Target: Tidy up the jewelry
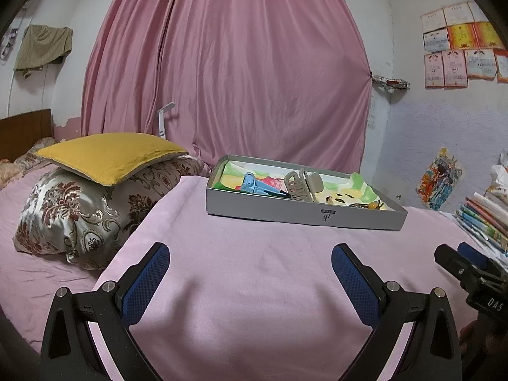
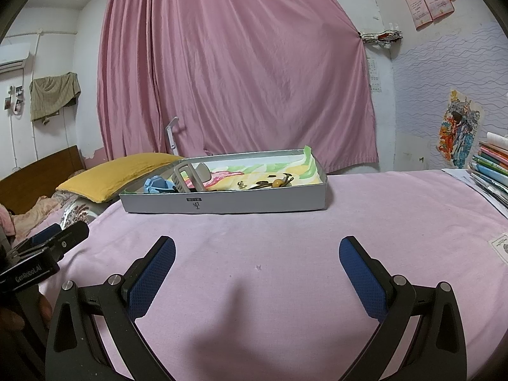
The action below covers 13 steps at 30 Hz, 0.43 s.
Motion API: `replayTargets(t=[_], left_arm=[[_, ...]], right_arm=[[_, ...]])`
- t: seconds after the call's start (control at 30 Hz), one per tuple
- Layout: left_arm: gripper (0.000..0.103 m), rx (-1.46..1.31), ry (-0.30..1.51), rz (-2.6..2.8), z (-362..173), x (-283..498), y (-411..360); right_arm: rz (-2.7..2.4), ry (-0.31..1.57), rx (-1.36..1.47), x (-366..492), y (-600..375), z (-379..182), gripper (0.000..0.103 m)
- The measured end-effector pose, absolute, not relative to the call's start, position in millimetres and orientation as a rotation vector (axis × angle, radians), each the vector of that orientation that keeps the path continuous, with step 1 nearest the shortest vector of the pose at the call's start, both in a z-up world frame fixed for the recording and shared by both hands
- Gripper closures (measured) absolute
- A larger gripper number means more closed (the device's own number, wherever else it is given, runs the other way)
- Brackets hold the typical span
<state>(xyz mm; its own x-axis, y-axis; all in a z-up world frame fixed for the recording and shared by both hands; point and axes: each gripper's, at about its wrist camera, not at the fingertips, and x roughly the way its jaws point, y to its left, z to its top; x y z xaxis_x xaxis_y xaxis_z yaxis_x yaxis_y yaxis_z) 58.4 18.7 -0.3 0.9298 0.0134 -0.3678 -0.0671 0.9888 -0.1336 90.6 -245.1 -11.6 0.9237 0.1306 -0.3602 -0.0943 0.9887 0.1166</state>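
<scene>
grey shallow box [image 1: 304, 212] sits on the pink cloth [image 1: 254, 285] covering the raised surface, toward its far edge, in front of the pink curtain [image 1: 238, 63]. box is lined with a colourful printed cloth [image 2: 254, 171]. inside: a light blue hair clip [image 1: 257, 185] at the left end, a beige claw clip [image 1: 301, 185] near the middle, and at the right end a cluster of small pieces, dark hairpins and an amber bead [image 2: 277, 183], too small to sort further. left gripper [image 1: 250, 268] hangs over bare pink cloth well short of the box, jaws spread wide, nothing between the blue pads [image 1: 149, 282]. right gripper [image 2: 257, 258] likewise released, jaws wide apart, empty, also short of the box. each gripper shows at the edge of the other's view, side by side. beyond the surface on the left, a yellow pillow [image 1: 111, 155] lies on a floral satin pillow [image 1: 79, 209] on the bed. stack of books [image 2: 492, 168] at the right edge; certificates [image 1: 460, 47] on the wall.
</scene>
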Motion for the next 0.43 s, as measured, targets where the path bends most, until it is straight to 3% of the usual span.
replayTargets(t=[0.43], left_arm=[[0.001, -0.091, 0.36, 0.11, 3.3, 57.1, 16.6]], right_arm=[[0.118, 0.377, 0.097, 91.0, -243.0, -13.0, 0.002]])
